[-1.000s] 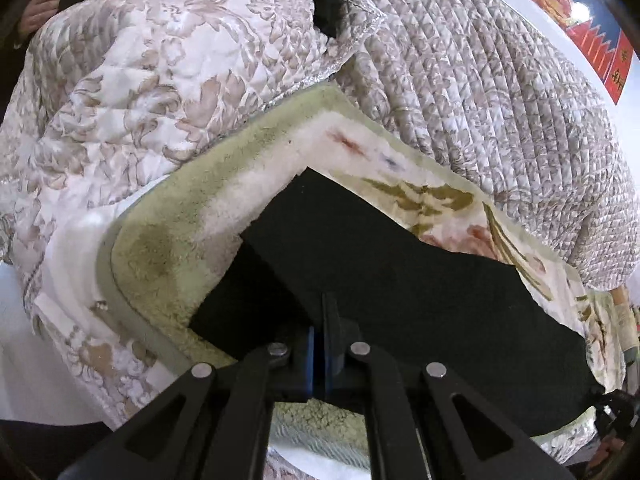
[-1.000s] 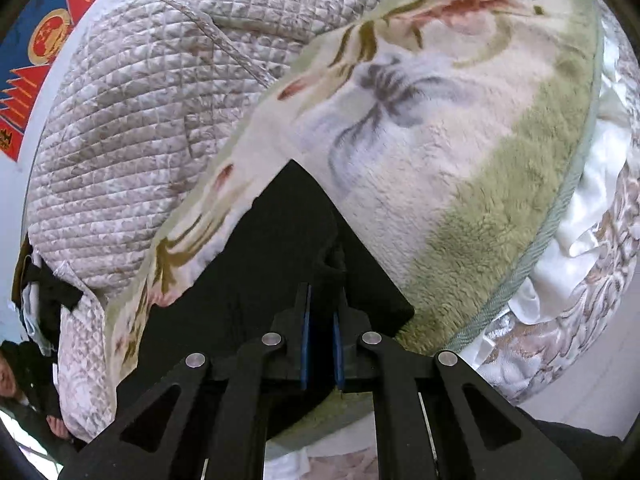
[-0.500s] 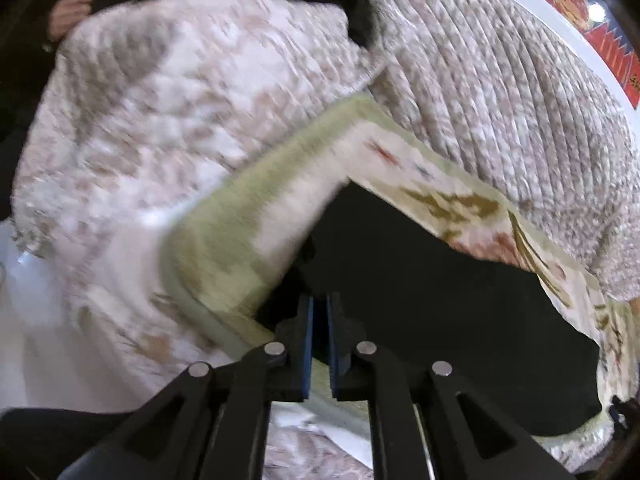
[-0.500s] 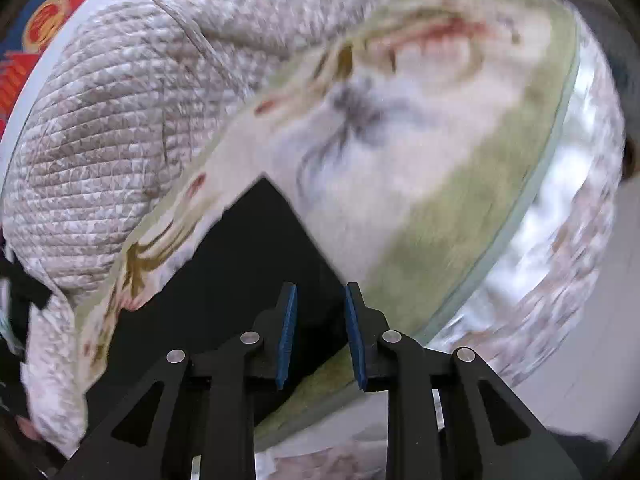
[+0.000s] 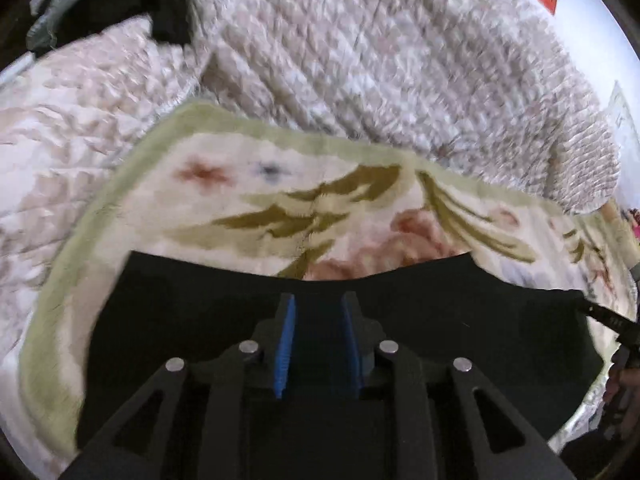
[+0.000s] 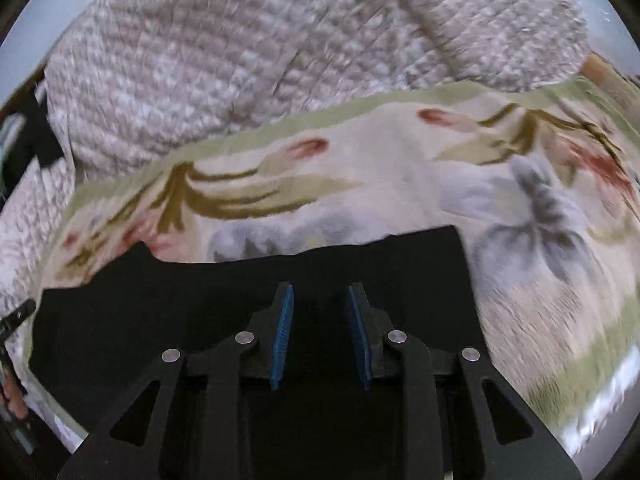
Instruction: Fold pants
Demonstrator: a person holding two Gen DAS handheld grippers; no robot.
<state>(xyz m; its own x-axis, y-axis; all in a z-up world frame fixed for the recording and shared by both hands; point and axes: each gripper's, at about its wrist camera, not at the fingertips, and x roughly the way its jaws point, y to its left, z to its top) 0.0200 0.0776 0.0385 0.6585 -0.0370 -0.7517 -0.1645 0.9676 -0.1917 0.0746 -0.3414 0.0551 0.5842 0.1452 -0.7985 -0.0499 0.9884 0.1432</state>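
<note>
Near: black pants (image 5: 360, 292) lie flat across the floral blanket (image 5: 320, 184), low under both grippers.
Far: bare blanket strip beyond the pants, open to pass.
Farther: heaped quilted bedspread (image 6: 240, 60) rises as a wall.
Far left: dark clothing (image 5: 168, 12) on the bedding.

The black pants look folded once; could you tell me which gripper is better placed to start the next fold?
Roughly even. The left gripper and right gripper both hover open over the black pants, jaws just opened, nothing between them.

One black pants (image 5: 200, 304), one floral blanket (image 5: 320, 184), two quilts (image 5: 380, 60).
</note>
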